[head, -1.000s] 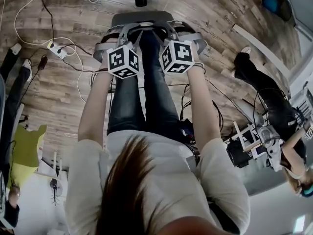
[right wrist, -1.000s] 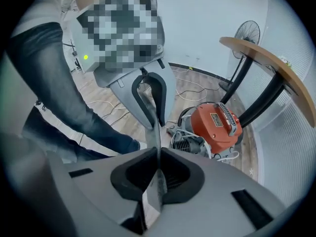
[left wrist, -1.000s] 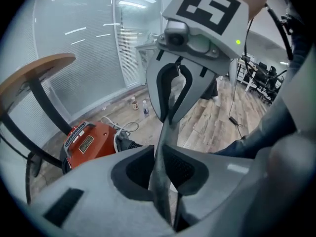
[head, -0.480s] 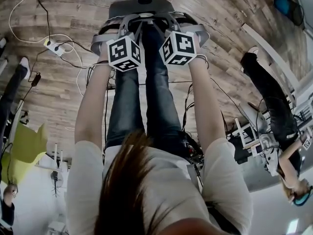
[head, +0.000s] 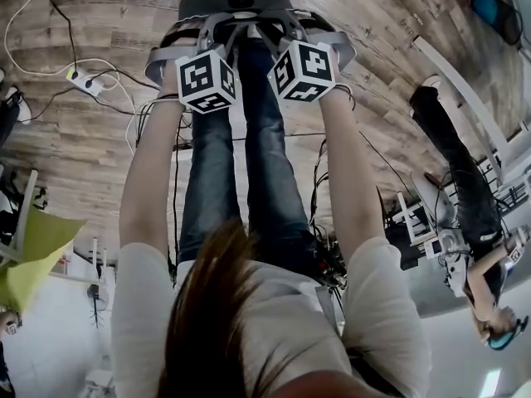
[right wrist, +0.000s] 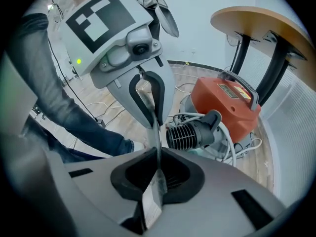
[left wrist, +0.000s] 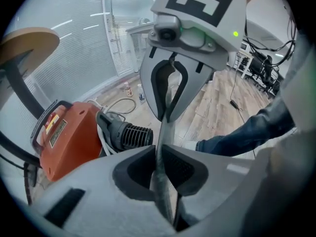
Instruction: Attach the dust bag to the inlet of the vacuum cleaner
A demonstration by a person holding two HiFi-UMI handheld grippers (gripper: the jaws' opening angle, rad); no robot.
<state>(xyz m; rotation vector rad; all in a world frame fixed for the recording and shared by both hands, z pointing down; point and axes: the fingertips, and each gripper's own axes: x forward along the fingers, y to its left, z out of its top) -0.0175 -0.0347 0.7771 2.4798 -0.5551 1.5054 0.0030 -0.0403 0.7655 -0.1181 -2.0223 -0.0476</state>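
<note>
**Left gripper view.** The left gripper [left wrist: 159,147] has its jaws clamped on one edge of the dust bag [left wrist: 165,131]. The bag is seen edge-on as a thin grey sheet. It runs straight from these jaws to the jaws of the opposite gripper, which also pinch it. To the left, on the wooden floor [left wrist: 217,100], stands the orange vacuum [left wrist: 64,137]. A black ribbed part [left wrist: 129,135] juts from the vacuum toward the bag, with a pale hose coiled round it. The bag hangs apart from the vacuum and touches neither the body nor the ribbed part. A round table [left wrist: 29,38] stands at upper left.

**Right gripper view.** The right gripper [right wrist: 157,151] has its jaws closed on the other edge of the same sheet, and a pale flap of it shows between the pads. The left gripper faces it with its marker cube uppermost. The vacuum lies to the right under the table, with its ribbed part just beyond the bag.

**Head view.** Both grippers are held side by side at the far end of the person's outstretched arms, above the jeans-clad legs. The dark top of the vacuum shows at the far edge of the view. A power strip [head: 87,80] with trailing cables lies on the floor at far left. A second person [head: 465,189] stands at right, well apart.
</note>
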